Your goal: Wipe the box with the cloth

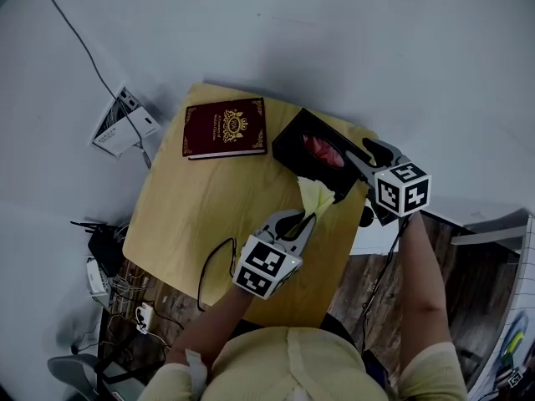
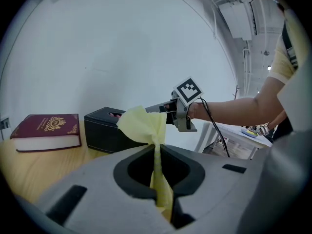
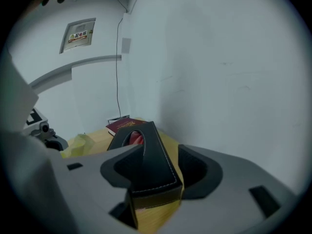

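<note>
A: Where's the box?

B: The black tissue box [image 1: 311, 152] sits at the far right corner of the wooden table [image 1: 196, 215], near a maroon book [image 1: 224, 128]. My right gripper [image 1: 364, 152] has its jaws spread wide around the box's end, not pinching it.

A: And the cloth?

B: My left gripper [image 2: 157, 151] is clamped on the yellow cloth [image 2: 143, 125], held up just in front of the box.

A light wooden table [image 1: 201, 215] with rounded corners carried two things. A maroon hardcover book [image 1: 224, 127] with a gold crest lay flat near its far edge. Just beside it, at the far right corner, sat a black rectangular box [image 1: 291, 150].
</note>
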A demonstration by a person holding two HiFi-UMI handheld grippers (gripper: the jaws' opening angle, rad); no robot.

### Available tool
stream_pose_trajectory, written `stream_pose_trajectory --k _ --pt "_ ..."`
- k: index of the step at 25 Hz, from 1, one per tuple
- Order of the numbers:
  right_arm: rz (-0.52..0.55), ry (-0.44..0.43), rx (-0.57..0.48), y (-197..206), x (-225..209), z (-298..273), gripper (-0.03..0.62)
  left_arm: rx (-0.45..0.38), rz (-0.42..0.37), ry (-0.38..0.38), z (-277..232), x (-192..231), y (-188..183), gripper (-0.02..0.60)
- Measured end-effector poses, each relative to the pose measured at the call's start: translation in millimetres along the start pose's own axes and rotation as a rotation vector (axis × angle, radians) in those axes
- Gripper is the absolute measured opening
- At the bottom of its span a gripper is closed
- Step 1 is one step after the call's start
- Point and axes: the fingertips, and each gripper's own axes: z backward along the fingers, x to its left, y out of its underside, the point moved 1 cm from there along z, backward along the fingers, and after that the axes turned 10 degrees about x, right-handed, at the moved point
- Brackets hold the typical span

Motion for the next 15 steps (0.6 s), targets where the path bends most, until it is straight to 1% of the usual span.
stream_pose_trajectory --k 3,6,8,11,15 --pt "-0.014 -0.037 0.024 1 -3 -7 0.215 -0.008 0.008 -0.017 7 3 1 0.032" --pt "-0.084 -0.085 0.033 5 -6 -11 0.225 -0.011 0.015 -0.03 13 7 5 0.032" --pt "-0.131 -0.102 0.024 6 -6 -12 0.225 -0.011 0.021 -0.039 16 11 8 0.032" --pt "-0.158 -0.09 0.01 8 -7 -12 0.225 -0.011 0.027 -0.043 16 13 9 0.032" --pt "-0.181 -0.071 0.011 10 -3 -9 0.225 -0.013 0.005 -0.039 18 11 7 0.032"
